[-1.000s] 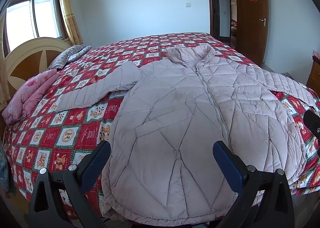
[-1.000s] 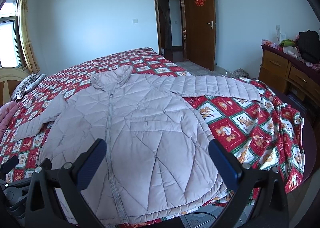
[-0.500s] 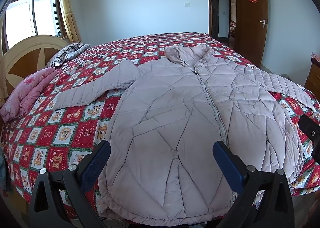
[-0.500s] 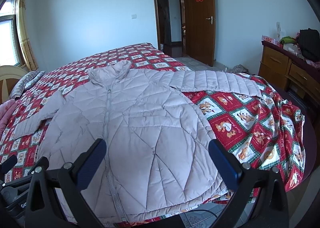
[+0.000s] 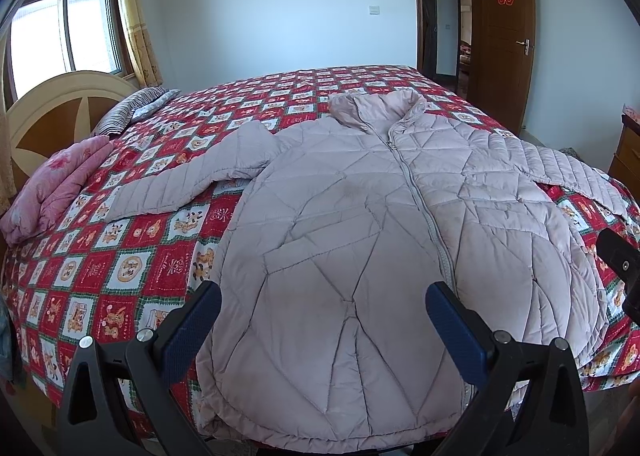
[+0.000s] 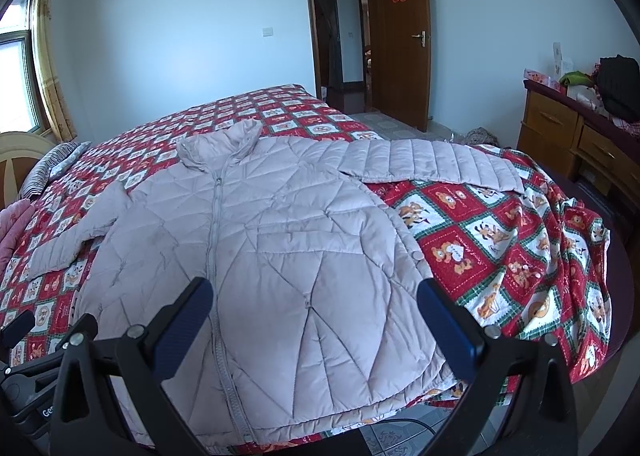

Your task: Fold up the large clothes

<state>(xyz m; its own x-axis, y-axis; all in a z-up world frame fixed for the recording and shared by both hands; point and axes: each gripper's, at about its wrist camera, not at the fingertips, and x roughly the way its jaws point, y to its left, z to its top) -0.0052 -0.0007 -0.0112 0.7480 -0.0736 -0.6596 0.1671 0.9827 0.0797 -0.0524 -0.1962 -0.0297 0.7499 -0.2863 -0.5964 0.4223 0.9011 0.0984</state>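
Both grippers have lifted slightly since a second ago, so more of the bed's far edge shows. The left gripper [image 5: 322,320] hangs above the near edge of the bed with its jaws spread and nothing between them; the right gripper [image 6: 316,316] hangs beside it, likewise released. The pale quilted jacket [image 5: 360,240] lies flat and zipped on the red checked bedspread [image 5: 120,256], hem at the near edge, collar toward the far edge, sleeves spread outward.
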